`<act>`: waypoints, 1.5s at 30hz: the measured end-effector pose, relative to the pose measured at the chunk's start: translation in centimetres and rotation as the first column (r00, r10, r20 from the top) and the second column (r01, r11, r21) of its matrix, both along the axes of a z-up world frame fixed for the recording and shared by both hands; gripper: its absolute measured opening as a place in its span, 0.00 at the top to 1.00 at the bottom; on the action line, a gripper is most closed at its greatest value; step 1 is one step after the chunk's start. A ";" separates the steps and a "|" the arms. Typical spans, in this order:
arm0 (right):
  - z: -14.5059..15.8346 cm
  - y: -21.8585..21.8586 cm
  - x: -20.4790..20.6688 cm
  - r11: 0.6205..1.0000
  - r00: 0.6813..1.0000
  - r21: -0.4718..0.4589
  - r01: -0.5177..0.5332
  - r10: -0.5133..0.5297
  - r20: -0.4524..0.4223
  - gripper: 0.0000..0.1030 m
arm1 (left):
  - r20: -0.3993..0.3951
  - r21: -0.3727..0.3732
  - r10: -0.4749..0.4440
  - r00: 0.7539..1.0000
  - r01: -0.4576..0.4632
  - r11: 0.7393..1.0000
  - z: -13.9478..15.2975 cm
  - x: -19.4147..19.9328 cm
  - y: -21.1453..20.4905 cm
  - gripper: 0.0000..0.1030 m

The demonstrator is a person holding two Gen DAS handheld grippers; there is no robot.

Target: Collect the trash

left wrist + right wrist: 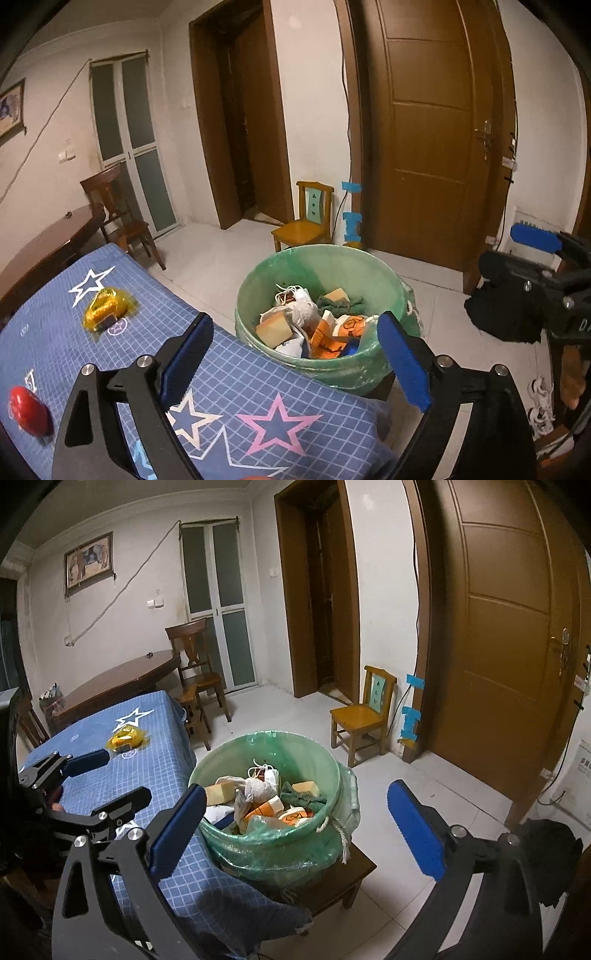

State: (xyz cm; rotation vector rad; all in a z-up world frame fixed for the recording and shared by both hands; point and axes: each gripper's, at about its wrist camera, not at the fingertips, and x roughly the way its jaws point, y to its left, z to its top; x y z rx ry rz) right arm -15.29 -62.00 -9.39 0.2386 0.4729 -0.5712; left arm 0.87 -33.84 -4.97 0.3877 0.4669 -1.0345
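1. Gaping wide with nothing between its blue pads, the left gripper [295, 354] hung over the near edge of the blue star-patterned tablecloth [229, 373], its jaws framing the bin beyond.
2. Spread just as wide and also empty, the right gripper [295, 827] pointed at the same bin from the other side; in its view the left gripper [88, 760] showed at the left, over the cloth.
3. Between and just past both sets of jaws stood the trash bin [328, 775], lined with a green plastic bag [369, 266] and set on a low dark wooden stool [347, 878] beside the table.
4. Inside the bin lay collected trash [314, 325]: crumpled white paper, orange-printed wrappers, tan blocks and a dark green rag.
5. On the tablecloth, well apart from the bin, lay a crinkled yellow wrapper [105, 308] near a white star, and a red round object [27, 410] closer to the left edge.
6. Beyond stood a small yellow chair [360, 712] and brown doors [439, 140].
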 end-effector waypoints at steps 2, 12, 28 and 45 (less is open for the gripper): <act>-0.2 0.3 0.0 1.000 1.000 -0.017 0.006 -0.006 -0.010 0.08 | -0.012 -0.025 0.008 1.000 -0.008 1.000 0.0 0.2 0.1 0.11; -0.8 0.1 -0.2 1.000 1.000 -0.015 0.020 -0.020 -0.019 0.06 | 0.037 -0.077 0.033 0.999 -0.030 0.997 -1.4 -0.2 -0.4 0.09; -1.4 -0.7 -0.2 0.999 0.997 -0.019 0.047 -0.048 -0.064 0.06 | 0.051 -0.075 0.017 0.999 -0.013 0.997 -1.9 -0.6 -1.0 0.07; -0.9 -1.4 1.5 0.997 0.987 0.073 0.018 -0.006 -0.162 0.06 | -0.140 0.225 0.008 0.990 0.024 0.974 -0.6 1.6 -3.1 0.05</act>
